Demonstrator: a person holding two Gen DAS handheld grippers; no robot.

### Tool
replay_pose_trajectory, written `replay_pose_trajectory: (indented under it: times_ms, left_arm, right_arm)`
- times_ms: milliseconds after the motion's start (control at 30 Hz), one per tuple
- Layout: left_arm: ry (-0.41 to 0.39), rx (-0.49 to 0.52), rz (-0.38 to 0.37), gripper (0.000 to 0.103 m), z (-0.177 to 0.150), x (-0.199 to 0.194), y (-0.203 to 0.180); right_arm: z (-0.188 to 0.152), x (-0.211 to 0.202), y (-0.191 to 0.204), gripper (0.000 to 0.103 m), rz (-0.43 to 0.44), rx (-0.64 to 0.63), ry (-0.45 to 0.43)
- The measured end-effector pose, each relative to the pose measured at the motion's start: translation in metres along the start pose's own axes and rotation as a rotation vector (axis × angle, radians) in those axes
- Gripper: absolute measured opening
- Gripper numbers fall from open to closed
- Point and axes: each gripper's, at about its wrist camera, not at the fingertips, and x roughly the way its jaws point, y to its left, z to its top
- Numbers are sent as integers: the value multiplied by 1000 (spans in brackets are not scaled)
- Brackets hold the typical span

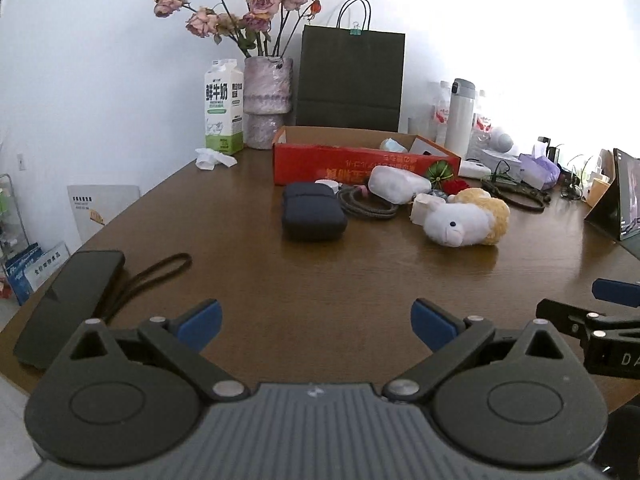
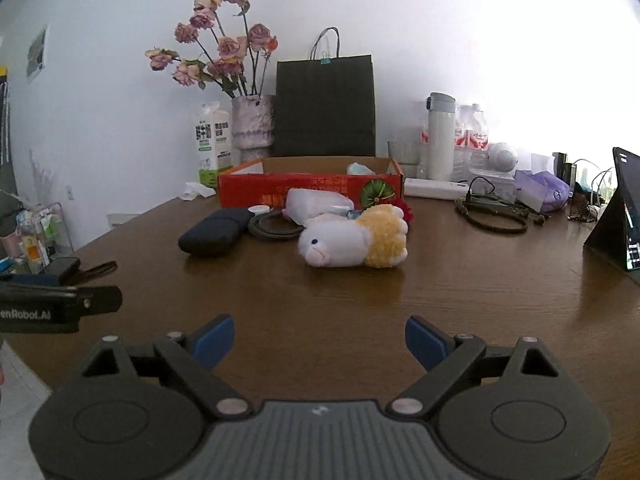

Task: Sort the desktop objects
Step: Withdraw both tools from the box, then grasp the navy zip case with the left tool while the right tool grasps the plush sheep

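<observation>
A white and yellow plush sheep point(image 1: 466, 222) point(image 2: 352, 242) lies on the brown table, in front of a red cardboard box point(image 1: 352, 166) point(image 2: 308, 188). Left of the sheep sit a dark blue pouch point(image 1: 313, 215) point(image 2: 214, 232), a coiled cable point(image 1: 370, 206) point(image 2: 274, 226) and a white packet point(image 1: 394, 184) point(image 2: 318, 204). My left gripper point(image 1: 316, 322) hangs open over bare table, well short of the pouch. My right gripper point(image 2: 319, 342) is open too, nothing between its blue pads, some way short of the sheep. Each gripper shows at the other view's edge.
A black phone point(image 1: 70, 300) with a wrist strap lies near the table's left edge. Behind the box stand a milk carton point(image 1: 224, 106), a vase of dried roses point(image 1: 267, 102), a dark paper bag point(image 1: 350, 80) and a white flask point(image 1: 460, 118). A tablet point(image 2: 626, 216) stands at right.
</observation>
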Motion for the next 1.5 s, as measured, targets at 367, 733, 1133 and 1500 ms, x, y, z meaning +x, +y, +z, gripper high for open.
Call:
replay_pose_trajectory:
  times_ms: [367,733,1133,1500]
  left_arm:
    - [58,27,1,103,23,54,0]
    - [104,45,-10,102,105,181,2]
    - [189,87,-40,73,101,230,8]
    - [213,22,-63,67,59,133,10]
  right_arm:
    - [20,42,-25,90,14,50,43]
    - [98,135,-60,81,23,57,80]
    - [116,236,-75,49,-4,89,276]
    - [81,152,-65,43,-41,71,203]
